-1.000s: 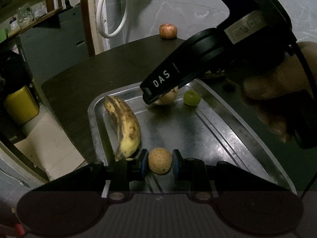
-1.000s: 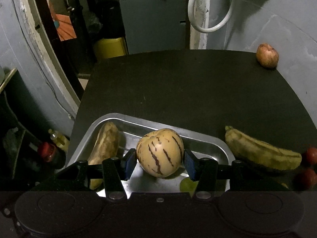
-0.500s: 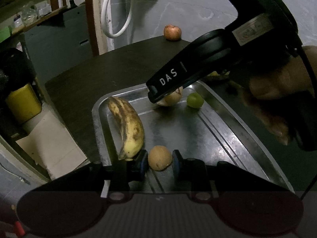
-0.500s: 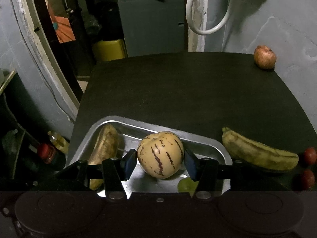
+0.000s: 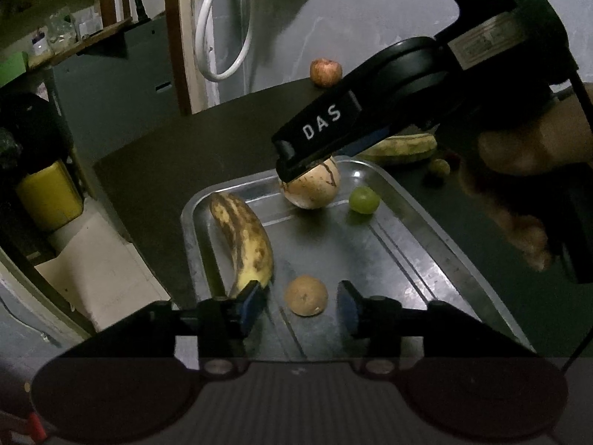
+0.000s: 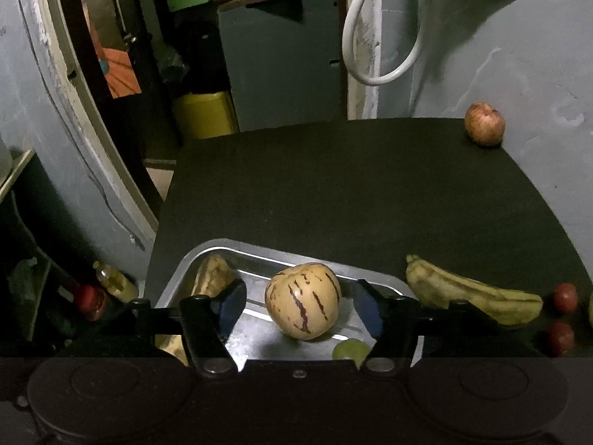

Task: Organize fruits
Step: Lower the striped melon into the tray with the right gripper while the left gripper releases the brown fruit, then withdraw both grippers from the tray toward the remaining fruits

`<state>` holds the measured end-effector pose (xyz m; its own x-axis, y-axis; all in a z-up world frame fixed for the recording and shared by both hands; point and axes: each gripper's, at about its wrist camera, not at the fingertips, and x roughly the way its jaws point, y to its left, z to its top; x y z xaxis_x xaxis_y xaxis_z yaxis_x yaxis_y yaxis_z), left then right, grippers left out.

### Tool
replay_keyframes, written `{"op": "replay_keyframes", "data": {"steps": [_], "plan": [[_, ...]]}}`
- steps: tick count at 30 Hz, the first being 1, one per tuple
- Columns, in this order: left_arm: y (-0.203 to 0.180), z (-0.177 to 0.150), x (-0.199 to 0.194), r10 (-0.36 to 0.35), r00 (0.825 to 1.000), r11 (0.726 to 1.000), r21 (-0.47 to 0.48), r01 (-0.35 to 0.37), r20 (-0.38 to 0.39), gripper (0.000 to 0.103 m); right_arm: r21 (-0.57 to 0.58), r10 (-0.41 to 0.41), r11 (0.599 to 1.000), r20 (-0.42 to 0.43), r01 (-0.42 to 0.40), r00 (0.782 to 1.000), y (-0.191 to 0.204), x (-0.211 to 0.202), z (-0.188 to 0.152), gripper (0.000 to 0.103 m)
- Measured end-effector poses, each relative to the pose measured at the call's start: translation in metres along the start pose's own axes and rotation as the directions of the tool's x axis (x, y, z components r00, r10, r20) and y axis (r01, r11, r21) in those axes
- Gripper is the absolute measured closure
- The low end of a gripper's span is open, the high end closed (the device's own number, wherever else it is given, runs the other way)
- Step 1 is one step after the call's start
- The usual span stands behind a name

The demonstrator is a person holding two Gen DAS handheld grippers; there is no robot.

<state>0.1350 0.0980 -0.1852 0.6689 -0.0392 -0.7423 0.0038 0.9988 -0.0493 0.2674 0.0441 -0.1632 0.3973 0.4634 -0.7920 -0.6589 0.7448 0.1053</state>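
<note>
On the tray (image 5: 437,256), both grippers stand spread: the left gripper (image 5: 301,298) around a brown fruit (image 5: 306,295), the right gripper (image 6: 300,306) around a striped melon (image 6: 302,306).

The left wrist view looks down from close above the near end of the metal tray (image 5: 437,256), facing along its length toward the grey wall. The right wrist view sits low over the tray's far end (image 6: 255,252), facing across the dark table (image 6: 352,185). Both share the striped melon (image 5: 309,189) (image 6: 302,300), green grape (image 5: 364,199) (image 6: 350,348) and distant apple (image 5: 325,71) (image 6: 484,123)
</note>
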Motion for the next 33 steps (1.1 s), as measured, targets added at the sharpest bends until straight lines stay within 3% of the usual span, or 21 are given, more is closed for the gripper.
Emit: {"op": "replay_keyframes", "data": {"steps": [6, 10, 18, 26, 33], "plan": [[-0.002, 0.003, -0.008, -0.005, 1.000, 1.000, -0.007, 0.005, 0.018, 0.037, 0.051, -0.007, 0.999, 0.038, 0.005, 0.999, -0.008, -0.025, 0.000, 0.025], [-0.004, 0.004, -0.015, -0.013, 0.999, 1.000, -0.017, 0.013, 0.032, 0.022, 0.092, -0.012, 0.996, 0.082, 0.005, 0.997, -0.018, -0.053, -0.006, 0.015], [-0.010, 0.003, -0.039, -0.013, 0.997, 0.999, -0.042, 0.016, 0.070, 0.008, 0.180, -0.036, 0.984, 0.163, 0.006, 0.986, -0.041, -0.126, -0.033, 0.001], [-0.025, 0.000, -0.068, -0.030, 0.995, 0.999, -0.040, 0.034, 0.100, 0.004, 0.269, -0.094, 0.962, 0.185, 0.042, 0.978, -0.065, -0.198, -0.095, 0.001], [-0.067, 0.003, -0.088, -0.069, 0.990, 0.997, 0.024, 0.067, 0.121, 0.004, 0.371, -0.138, 0.927, 0.210, 0.052, 0.968, -0.086, -0.246, -0.148, 0.001]]}}
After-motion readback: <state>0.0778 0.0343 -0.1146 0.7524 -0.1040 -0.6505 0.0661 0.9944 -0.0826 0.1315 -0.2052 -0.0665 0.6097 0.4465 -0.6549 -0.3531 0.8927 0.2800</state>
